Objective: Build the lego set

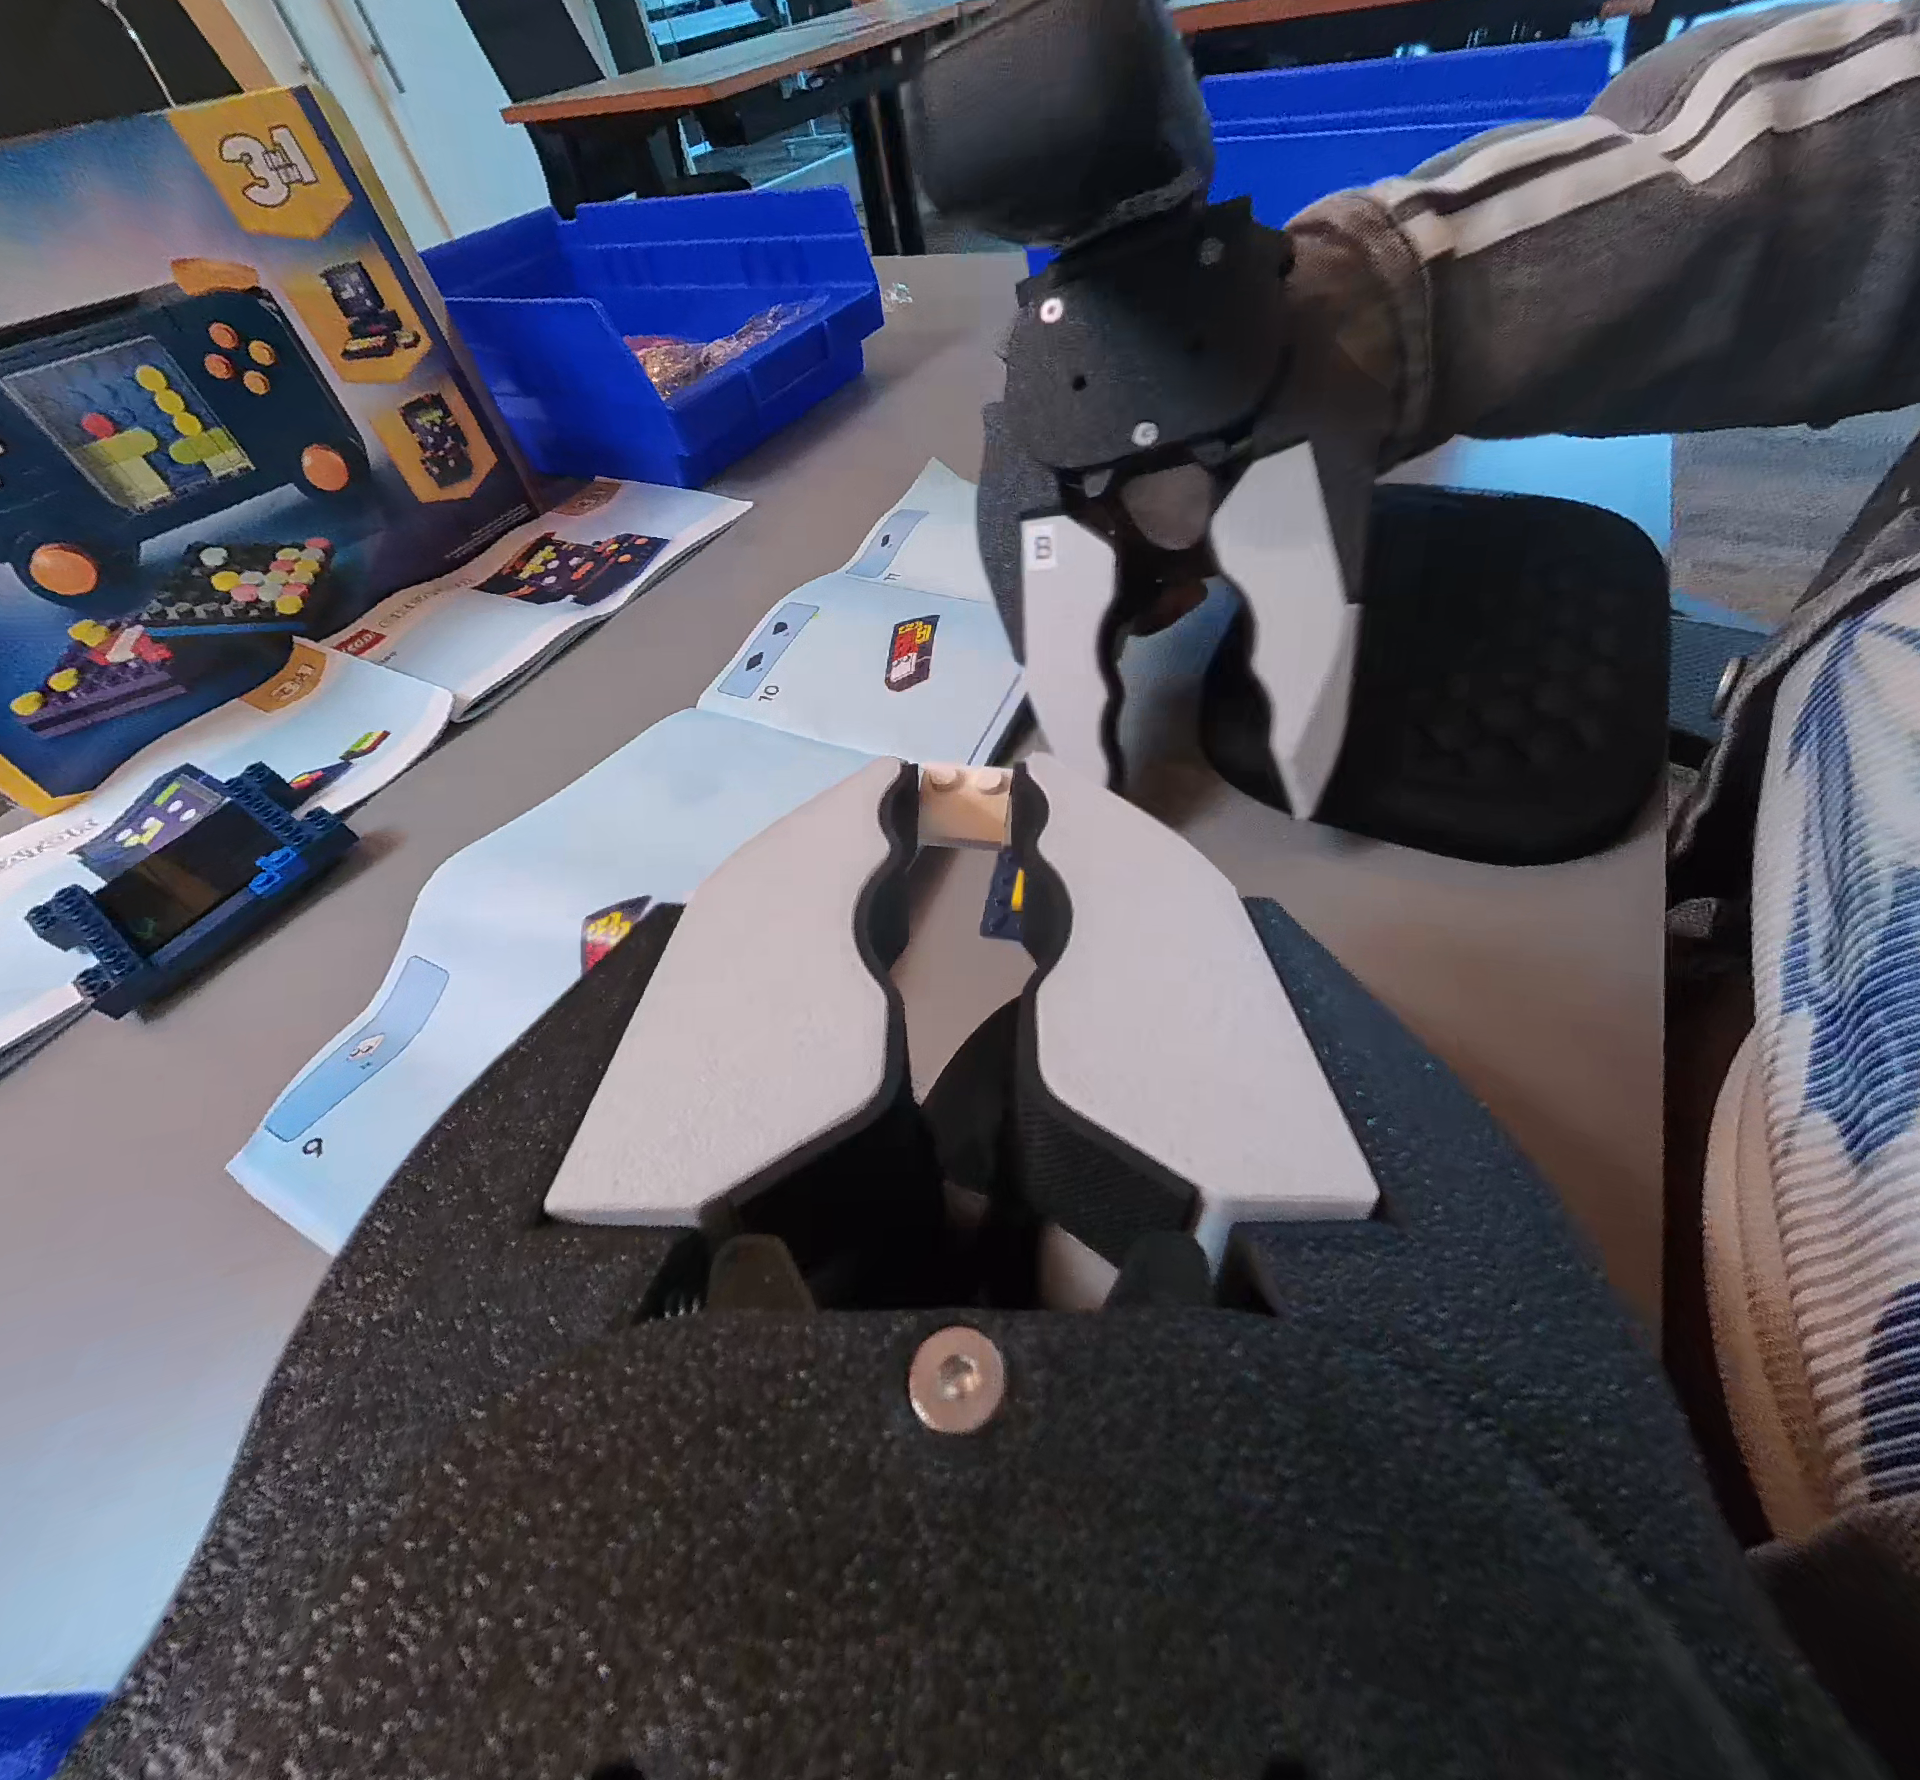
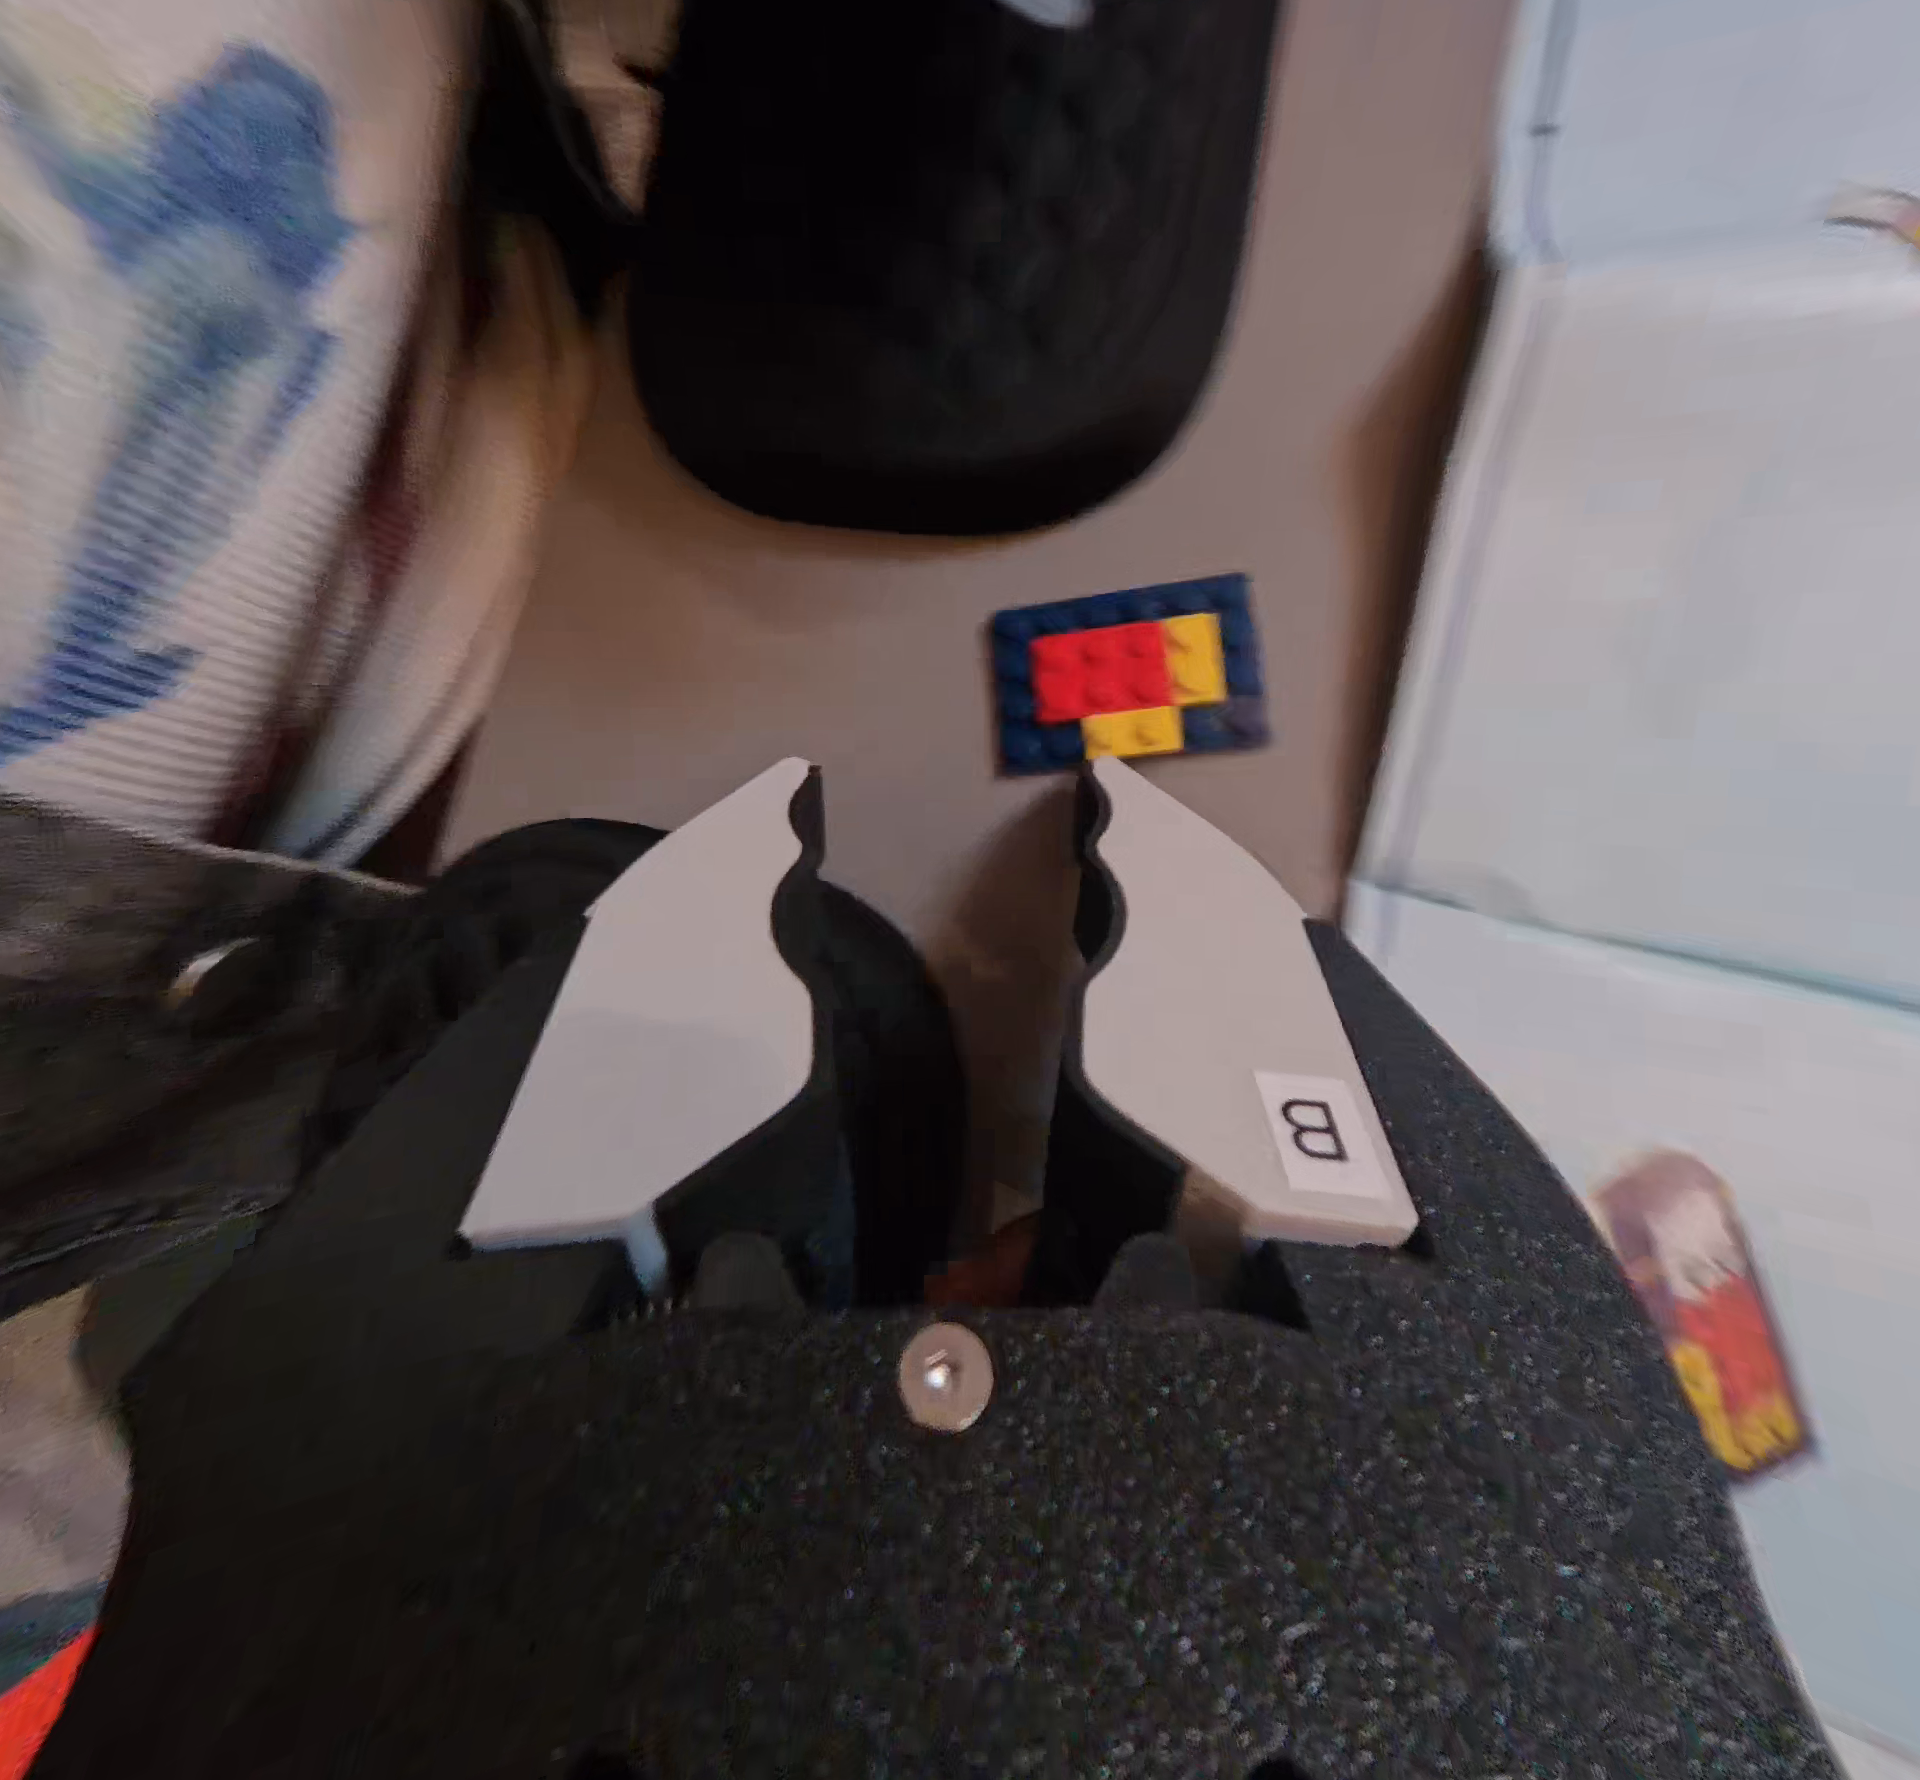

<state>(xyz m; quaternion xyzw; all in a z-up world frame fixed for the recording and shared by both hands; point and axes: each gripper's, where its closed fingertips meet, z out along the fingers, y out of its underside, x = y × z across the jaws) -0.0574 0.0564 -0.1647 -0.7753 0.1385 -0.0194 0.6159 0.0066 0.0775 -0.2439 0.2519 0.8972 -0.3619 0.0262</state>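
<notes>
My left gripper [image 1: 964, 811] is shut on a small white two-stud brick [image 1: 964, 808], pinched at the fingertips above an open instruction booklet [image 1: 623, 837]. A dark blue plate with a yellow piece [image 1: 1006, 894] shows on the table just below the jaws. My right gripper [image 2: 948, 780] is open and holds nothing; it hovers over the grey table, just short of a dark blue plate with red and yellow bricks on it [image 2: 1127, 672]. The right gripper also shows in the left wrist view [image 1: 1195, 774], pointing down beside the booklet.
A black cap [image 2: 935, 255] lies on the table beyond the plate, also in the left wrist view [image 1: 1496, 681]. A toy set box [image 1: 208, 442], blue bins [image 1: 665, 328], more booklets and a dark blue partial model [image 1: 187, 889] stand at the left. A person's sleeve [image 1: 1662, 255] is at the right. The grippers' ends are close to 11 centimeters from one another.
</notes>
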